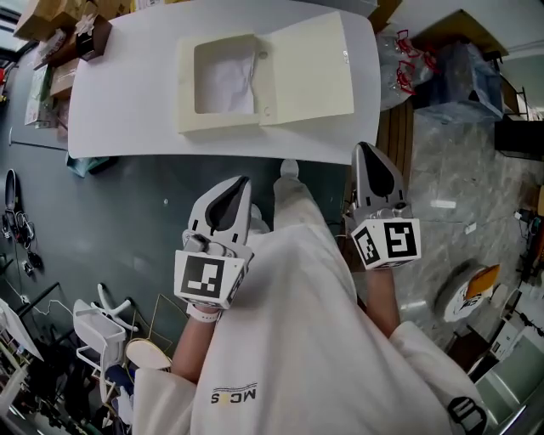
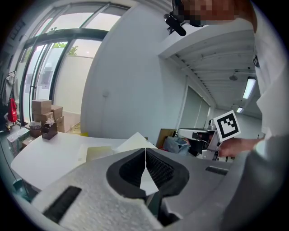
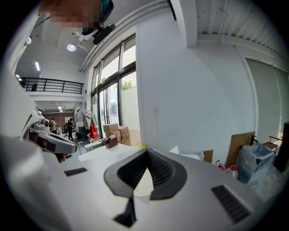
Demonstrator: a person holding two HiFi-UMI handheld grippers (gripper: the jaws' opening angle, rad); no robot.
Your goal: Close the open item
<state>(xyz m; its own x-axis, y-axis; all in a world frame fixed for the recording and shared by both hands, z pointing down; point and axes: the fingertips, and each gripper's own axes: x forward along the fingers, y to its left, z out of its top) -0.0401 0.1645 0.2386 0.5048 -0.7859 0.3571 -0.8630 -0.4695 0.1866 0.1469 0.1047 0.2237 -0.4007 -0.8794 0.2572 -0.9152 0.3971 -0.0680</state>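
Cream-coloured flat square box (image 1: 189, 119) lies open in the middle of the white rectangular counter (image 1: 119, 110). Its lid (image 1: 308, 72) is flipped over to the right of the box and lies flat on the counter. Crumpled white paper (image 1: 229, 83) sits inside the box. Brown cardboard cartons (image 1: 53, 17) stand well apart from the box, at the counter's far left corner.

The left gripper (image 1: 241, 182), a white two-jaw tool with black pads, is on the person's side of the box, off the counter's near edge and well apart from the box. It is clenched, with nothing between its jaws. The right gripper (image 1: 364, 149) is beyond the lid's near right corner, also apart from the box. It too is clenched and empty.
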